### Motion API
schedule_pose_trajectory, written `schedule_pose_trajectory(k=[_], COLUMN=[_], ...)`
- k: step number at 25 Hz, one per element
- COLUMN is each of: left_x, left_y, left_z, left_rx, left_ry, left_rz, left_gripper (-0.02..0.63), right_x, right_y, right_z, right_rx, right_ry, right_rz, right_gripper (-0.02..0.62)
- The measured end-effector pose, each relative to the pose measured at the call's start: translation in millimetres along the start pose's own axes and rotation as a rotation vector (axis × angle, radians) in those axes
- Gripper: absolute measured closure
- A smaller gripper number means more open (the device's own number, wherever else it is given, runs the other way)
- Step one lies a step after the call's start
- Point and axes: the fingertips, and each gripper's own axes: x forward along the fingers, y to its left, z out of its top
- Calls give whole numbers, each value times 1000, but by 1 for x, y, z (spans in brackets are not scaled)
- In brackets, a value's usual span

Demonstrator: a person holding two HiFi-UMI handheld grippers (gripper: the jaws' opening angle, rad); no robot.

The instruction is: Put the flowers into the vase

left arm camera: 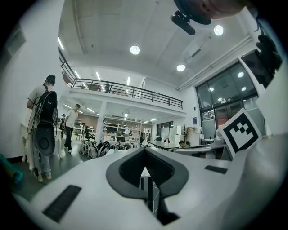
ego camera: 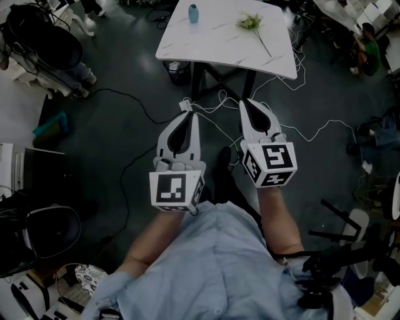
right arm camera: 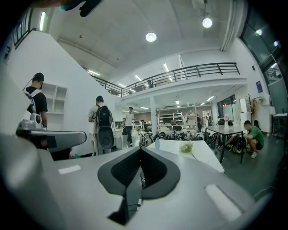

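I hold both tools out ahead of me at the centre of the head view, and neither carries anything. My left gripper (ego camera: 187, 117) has its jaws pressed together on nothing, and my right gripper (ego camera: 250, 103) is clenched the same way, empty.

The flowers (ego camera: 251, 23) lie flat on the white table (ego camera: 212, 50) at the top of the frame, toward its right side. Their green head is uppermost and the thin stem runs down and right toward the near edge. The small blue vase (ego camera: 194, 13) stands upright near the table's upper left, well apart from the flowers. In the right gripper view both show just above my jaw tips, vase left and flowers right.

As I judge it, I am only closing in on the table; nothing of the task is done. White cables (ego camera: 217, 101) loop over the dark floor in front of the table legs, so I should mind my footing there.

The right tool lines up better with the flowers, so I would spread its jaws before reaching the table. I would come in low across the stem and pinch it partway along, not at the soft head. The vase looks narrow and light, so my left tool should be ready to steady it while the stem goes in end first.
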Motion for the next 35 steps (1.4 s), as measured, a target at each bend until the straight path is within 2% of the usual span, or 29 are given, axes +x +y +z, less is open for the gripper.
schedule_pose_trajectory(k=[8, 14, 18, 28, 35], left_x=[91, 171, 214, 270, 311], left_y=[-2, -18, -23, -32, -23], left_z=[-7, 4, 13, 7, -5], left_rx=[33, 76, 107, 109, 55], left_ry=[32, 48, 57, 94, 71], left_rz=[-24, -45, -39, -57, -94], left_gripper=[601, 601, 601, 601, 601], right_x=[60, 103, 130, 166, 198], right_y=[-65, -134, -163, -210, -242], right_z=[2, 13, 17, 11, 5], right_rx=[17, 57, 72, 83, 42], right_ry=[-4, -7, -5, 28, 75], right_rz=[-9, -23, -12, -26, -68], right_gripper=[594, 594, 594, 593, 592])
